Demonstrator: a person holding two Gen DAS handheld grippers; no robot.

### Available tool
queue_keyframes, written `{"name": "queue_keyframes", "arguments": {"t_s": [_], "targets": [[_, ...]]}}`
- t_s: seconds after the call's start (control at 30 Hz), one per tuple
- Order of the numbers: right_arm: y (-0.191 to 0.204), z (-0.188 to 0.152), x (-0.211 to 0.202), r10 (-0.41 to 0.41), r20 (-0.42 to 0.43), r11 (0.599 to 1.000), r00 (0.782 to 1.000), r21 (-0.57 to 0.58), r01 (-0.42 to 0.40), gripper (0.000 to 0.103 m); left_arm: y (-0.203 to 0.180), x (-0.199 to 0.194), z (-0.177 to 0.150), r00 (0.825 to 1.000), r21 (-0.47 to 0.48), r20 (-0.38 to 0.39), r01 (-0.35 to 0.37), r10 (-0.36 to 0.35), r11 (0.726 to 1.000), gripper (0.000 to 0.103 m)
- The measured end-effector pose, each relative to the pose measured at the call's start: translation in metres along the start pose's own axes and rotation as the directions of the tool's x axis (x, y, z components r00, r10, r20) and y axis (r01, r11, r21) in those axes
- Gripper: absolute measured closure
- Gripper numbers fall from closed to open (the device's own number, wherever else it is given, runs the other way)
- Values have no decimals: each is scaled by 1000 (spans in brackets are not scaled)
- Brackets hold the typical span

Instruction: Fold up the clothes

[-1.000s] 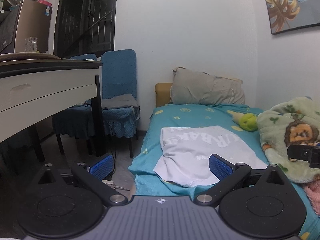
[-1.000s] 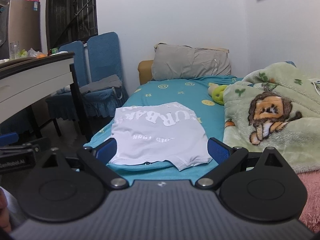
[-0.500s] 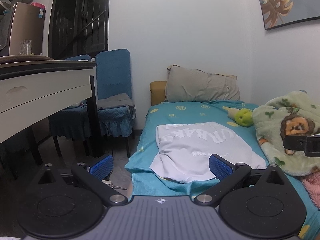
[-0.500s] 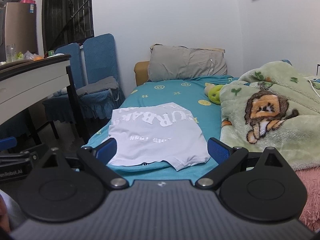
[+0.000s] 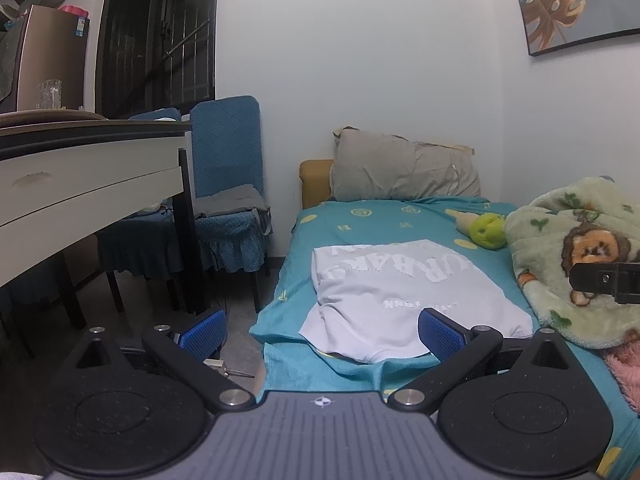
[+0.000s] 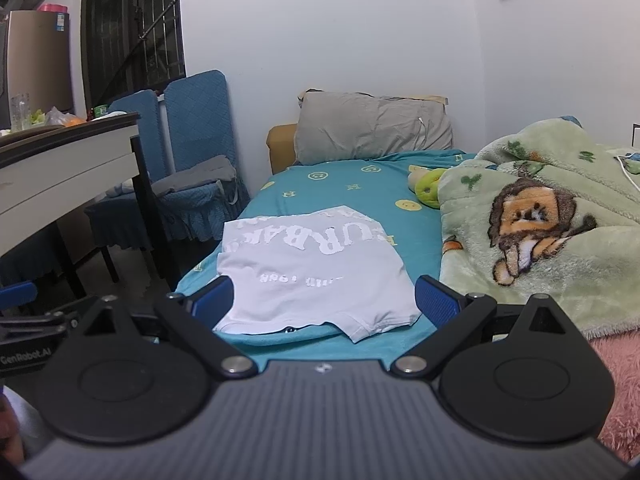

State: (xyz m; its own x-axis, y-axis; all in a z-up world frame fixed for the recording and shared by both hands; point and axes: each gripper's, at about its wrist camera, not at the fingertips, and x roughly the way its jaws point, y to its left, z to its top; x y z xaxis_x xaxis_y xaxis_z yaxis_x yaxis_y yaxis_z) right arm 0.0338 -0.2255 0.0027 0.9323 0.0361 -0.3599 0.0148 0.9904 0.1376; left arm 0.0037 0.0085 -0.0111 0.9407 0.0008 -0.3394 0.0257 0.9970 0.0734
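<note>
On the teal bed (image 6: 340, 196) ahead of us lies the white T-shirt (image 6: 316, 276), soft, light and limp by our judgement, best pinched at its near hem corners, while our left gripper (image 5: 322, 330) and right gripper (image 6: 324, 300) gape empty.

Ahead of your left claw (image 5: 322, 330), a white T-shirt (image 5: 404, 284) lies flat on the teal bed sheet (image 5: 384, 222), already folded into a rough rectangle. Large white block letters run across its far half, upside down from where you stand, with a smaller line of print nearer you. Its near hem droops slightly over the bed's front edge, and a small flap sticks out at the near corner. Seen from your right claw (image 6: 324, 300), the shirt sits straight between the spread blue fingers (image 6: 434, 300), just beyond them and not touching.
</note>
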Motion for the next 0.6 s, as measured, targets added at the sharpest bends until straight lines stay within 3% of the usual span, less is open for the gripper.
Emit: {"name": "queue_keyframes", "arguments": {"t_s": [0.6], "targets": [[-1,-2,1,-10,-11,1000,1000,1,10,4,-5,2,1,1000,4,4,28,-28,1000,0]]}}
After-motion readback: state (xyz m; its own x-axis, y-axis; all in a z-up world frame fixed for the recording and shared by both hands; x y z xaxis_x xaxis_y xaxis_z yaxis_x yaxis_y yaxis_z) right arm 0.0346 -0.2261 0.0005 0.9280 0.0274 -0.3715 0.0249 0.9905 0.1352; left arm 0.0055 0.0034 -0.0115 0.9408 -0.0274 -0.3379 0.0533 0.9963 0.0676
